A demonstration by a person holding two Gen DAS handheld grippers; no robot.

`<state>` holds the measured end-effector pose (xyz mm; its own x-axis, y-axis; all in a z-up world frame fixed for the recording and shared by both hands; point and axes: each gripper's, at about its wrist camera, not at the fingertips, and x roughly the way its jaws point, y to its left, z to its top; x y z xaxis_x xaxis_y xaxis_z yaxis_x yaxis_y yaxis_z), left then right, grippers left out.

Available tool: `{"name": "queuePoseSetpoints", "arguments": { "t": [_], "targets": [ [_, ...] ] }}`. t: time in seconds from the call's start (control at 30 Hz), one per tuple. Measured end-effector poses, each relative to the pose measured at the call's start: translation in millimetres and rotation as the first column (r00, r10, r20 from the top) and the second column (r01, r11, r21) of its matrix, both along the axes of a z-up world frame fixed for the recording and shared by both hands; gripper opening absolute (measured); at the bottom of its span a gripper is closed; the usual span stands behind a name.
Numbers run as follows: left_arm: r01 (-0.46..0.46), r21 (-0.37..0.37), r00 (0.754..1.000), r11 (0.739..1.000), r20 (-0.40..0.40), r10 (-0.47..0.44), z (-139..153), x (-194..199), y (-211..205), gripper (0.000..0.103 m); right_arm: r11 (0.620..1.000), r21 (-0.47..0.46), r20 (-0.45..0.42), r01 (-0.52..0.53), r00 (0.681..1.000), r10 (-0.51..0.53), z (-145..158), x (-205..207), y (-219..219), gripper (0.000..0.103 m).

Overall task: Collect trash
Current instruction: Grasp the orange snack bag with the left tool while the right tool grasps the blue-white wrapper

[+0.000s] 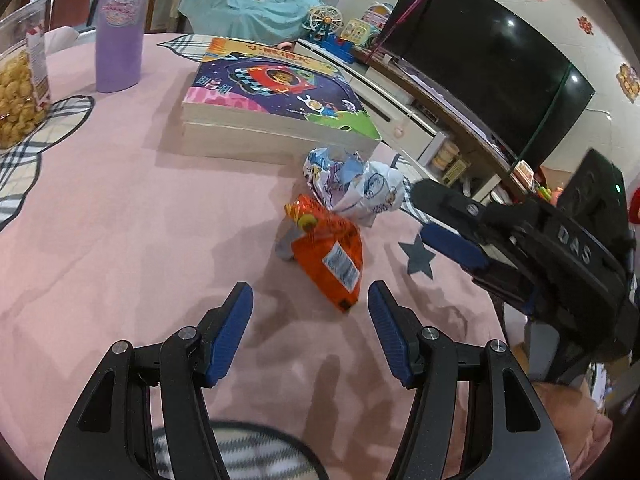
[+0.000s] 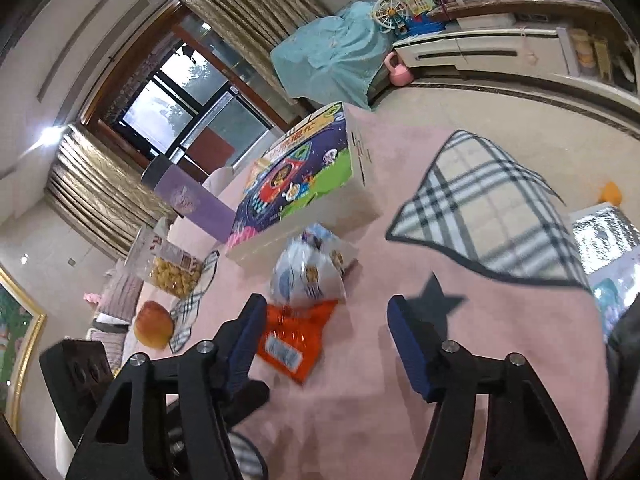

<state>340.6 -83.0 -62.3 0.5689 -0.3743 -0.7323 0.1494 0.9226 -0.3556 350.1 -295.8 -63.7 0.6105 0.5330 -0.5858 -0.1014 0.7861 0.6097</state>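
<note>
I see an orange snack wrapper (image 1: 329,259) lying flat on the pink cloth (image 1: 120,220) that covers the desk, with a crumpled white and blue wrapper (image 1: 352,184) touching its far end. Both pieces of trash sit just in front of a stack of two boxes (image 1: 276,108), the top one printed with a cartoon spaceship. My left gripper (image 1: 311,306) hovers low over the cloth with its fingers (image 1: 234,320) spread apart and holding nothing; the near end of the orange wrapper lies just ahead of the gap between them. My right gripper (image 2: 327,320) comes in from the other side, its fingers (image 2: 404,332) likewise spread wide and empty; in the right wrist view the orange wrapper (image 2: 294,338) lies between and just beyond the fingertips, closer to the left-hand one, though the view is blurred and I cannot tell whether there is contact. The white and blue wrapper (image 2: 310,270) sits beyond it. A dark star patch (image 1: 418,255) on the cloth lies beside the trash, under the right gripper in the left wrist view. Farther back on the desk stand a purple bottle (image 1: 119,28) and a clear jar of yellow snacks (image 1: 18,92). Off the desk, a television (image 1: 488,64) stands on a low cabinet (image 1: 400,108).
</note>
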Motion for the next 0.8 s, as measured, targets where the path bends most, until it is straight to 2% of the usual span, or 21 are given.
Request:
{"name": "queuePoseSetpoints", "arguments": {
  "t": [0.03, 0.1, 0.13, 0.17, 0.27, 0.47, 0.8],
  "targets": [
    [0.004, 0.001, 1.000, 1.000, 0.004, -0.004, -1, 2, -1, 0.057, 1.000, 0.005, -0.003, -0.004, 1.000, 0.004, -1, 4, 1, 0.059],
    [0.022, -0.002, 1.000, 1.000, -0.001, -0.022, -5, 8, -4, 0.036, 1.000, 0.010, -0.014, -0.011, 1.000, 0.011, -4, 13, 4, 0.051],
    [0.029, -0.007, 1.000, 1.000, -0.009, -0.029, -7, 11, -5, 0.030, 1.000, 0.008, -0.019, -0.014, 1.000, 0.014, -6, 16, 5, 0.048],
    [0.035, -0.013, 0.999, 0.999, -0.016, -0.036, -9, 12, -5, 0.018, 1.000, 0.009, -0.023, -0.018, 1.000, 0.018, -8, 19, 6, 0.044],
    [0.040, -0.007, 0.999, 0.999, -0.011, -0.040, -11, 11, -6, 0.004, 0.999, 0.014, -0.042, -0.037, 0.998, 0.038, -15, 22, 9, 0.025],
    [0.042, 0.011, 0.999, 0.999, 0.028, -0.043, 0, -10, 1, 0.001, 0.999, 0.004, -0.019, -0.050, 0.999, 0.050, -8, 1, 6, 0.016],
    [0.043, -0.014, 0.998, 0.999, 0.054, -0.042, 16, -64, 19, 0.000, 0.997, 0.032, 0.005, -0.068, 0.998, 0.068, 5, -55, -6, 0.014]
  ]
}}
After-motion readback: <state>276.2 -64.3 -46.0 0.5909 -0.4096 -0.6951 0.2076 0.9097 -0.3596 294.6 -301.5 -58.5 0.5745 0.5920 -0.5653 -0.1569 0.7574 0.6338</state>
